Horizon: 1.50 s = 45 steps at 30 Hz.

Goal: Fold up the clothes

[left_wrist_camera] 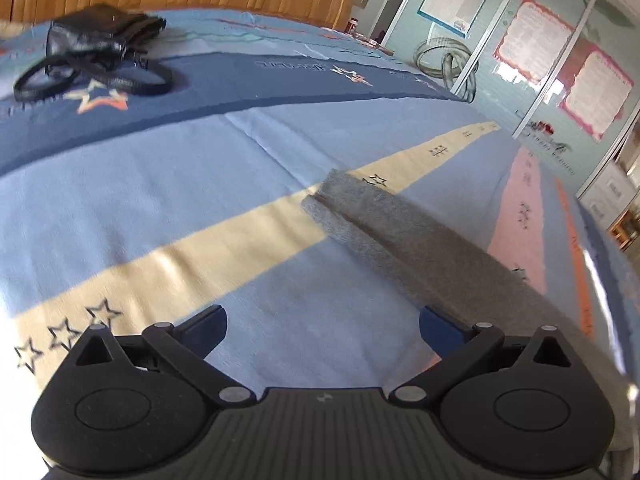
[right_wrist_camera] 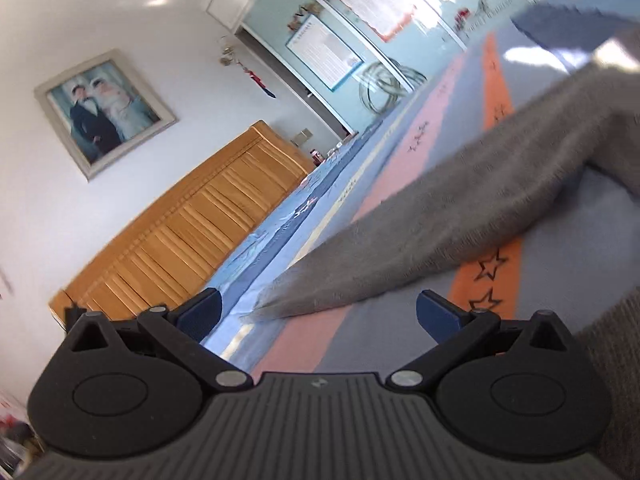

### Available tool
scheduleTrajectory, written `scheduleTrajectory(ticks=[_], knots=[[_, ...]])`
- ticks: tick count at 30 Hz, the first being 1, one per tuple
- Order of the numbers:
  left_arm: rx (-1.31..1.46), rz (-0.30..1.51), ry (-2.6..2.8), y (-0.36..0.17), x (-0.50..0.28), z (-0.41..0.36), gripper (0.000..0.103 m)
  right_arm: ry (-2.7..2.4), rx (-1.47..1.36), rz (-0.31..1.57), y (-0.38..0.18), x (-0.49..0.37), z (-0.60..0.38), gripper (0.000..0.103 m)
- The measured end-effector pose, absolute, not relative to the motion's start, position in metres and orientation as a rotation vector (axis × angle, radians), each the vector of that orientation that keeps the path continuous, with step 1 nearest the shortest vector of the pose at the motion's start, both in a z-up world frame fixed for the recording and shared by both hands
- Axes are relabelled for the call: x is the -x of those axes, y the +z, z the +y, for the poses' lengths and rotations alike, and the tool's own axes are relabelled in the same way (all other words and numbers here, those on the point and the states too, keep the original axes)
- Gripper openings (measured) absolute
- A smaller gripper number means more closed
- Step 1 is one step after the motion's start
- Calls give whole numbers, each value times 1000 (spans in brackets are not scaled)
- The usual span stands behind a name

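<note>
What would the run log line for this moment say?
left gripper: open, empty | right gripper: open, empty | grey garment: sleeve on striped bedspread, unheld | black bag: far side

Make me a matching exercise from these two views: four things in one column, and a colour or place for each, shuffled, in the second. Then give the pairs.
Things:
1. handbag
2. garment sleeve
3. headboard
4. framed photo

Descriptions:
A. grey, lying across the striped bedspread
B. hanging on the white wall
C. black, on the dark blue band with its straps loose
D. orange-brown wood, at the far end of the bed

Pairs: 1-C, 2-A, 3-D, 4-B
</note>
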<state>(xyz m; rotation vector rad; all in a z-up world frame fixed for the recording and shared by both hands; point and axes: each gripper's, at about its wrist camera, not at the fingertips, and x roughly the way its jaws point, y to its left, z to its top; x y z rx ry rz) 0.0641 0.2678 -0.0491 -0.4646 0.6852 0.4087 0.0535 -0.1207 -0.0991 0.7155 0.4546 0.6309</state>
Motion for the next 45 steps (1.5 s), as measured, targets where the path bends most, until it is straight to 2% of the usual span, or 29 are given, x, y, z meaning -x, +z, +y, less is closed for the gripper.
scheduleTrajectory(ticks=[13,19,24,26,38,45], knots=[[9,635,233,-24,-147,168,102,651,-703,447,-101,-51,-114,103],[-131,589,269,-29,-192,177,102,653,-729,447,-104,-51,-114,103],[-191,658,261,-55,-219,188,100,656,-746,447,-106,-52,-115,103],[-220,718,251,-70,-226,191,95,657,-754,449,-106,-53,-117,103],[-223,669,214,-87,-225,218,103,655,-761,449,-107,-53,-118,103],[-240,636,229,-90,-233,241,103,656,-765,452,-106,-56,-118,103]])
